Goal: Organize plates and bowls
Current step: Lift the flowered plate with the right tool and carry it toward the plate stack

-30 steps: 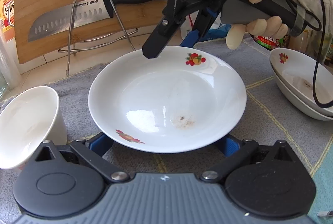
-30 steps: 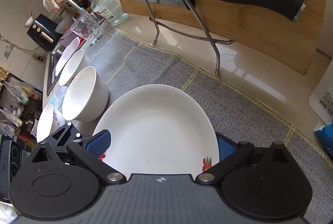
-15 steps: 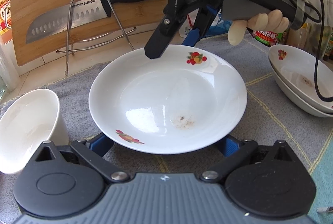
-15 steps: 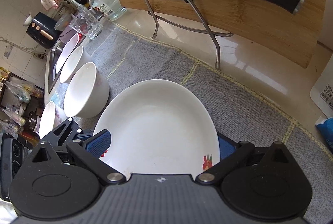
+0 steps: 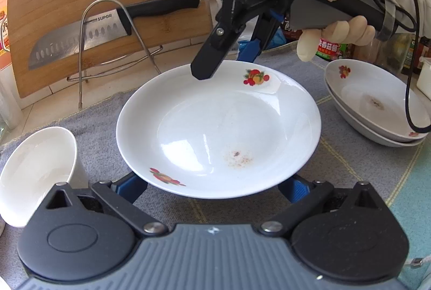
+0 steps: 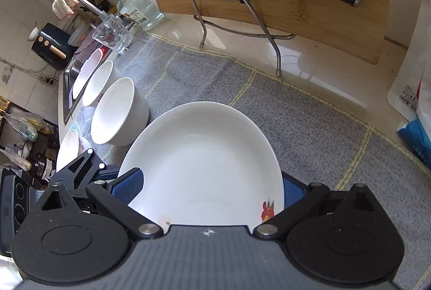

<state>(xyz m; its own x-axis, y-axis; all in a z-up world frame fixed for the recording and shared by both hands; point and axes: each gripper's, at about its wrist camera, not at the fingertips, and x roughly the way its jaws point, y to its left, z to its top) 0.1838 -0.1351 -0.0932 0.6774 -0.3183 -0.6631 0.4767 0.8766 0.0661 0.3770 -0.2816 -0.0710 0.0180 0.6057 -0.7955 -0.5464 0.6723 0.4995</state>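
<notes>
A white plate with fruit prints (image 5: 215,128) sits on the grey mat, with a small brown stain inside; it also shows in the right wrist view (image 6: 202,163). My left gripper (image 5: 212,186) is open, its blue fingers wide on either side of the plate's near edge. My right gripper (image 6: 210,186) is open at the plate's far rim, one finger (image 5: 207,61) above the rim and the blue one behind it. Two stacked fruit-print plates (image 5: 377,107) stand at the right. A white bowl (image 5: 35,171) stands at the left.
A wooden cutting board (image 5: 102,7) leans at the back behind a wire rack (image 5: 107,47) holding a knife (image 5: 89,37). Several white bowls (image 6: 99,82) line up toward the sink (image 6: 70,82). Bottles and bags (image 5: 334,50) stand at the back right.
The right gripper has tilted and shifted slightly along the plate's far rim. The left gripper has turned a little to the right. The plate stays on the mat.
</notes>
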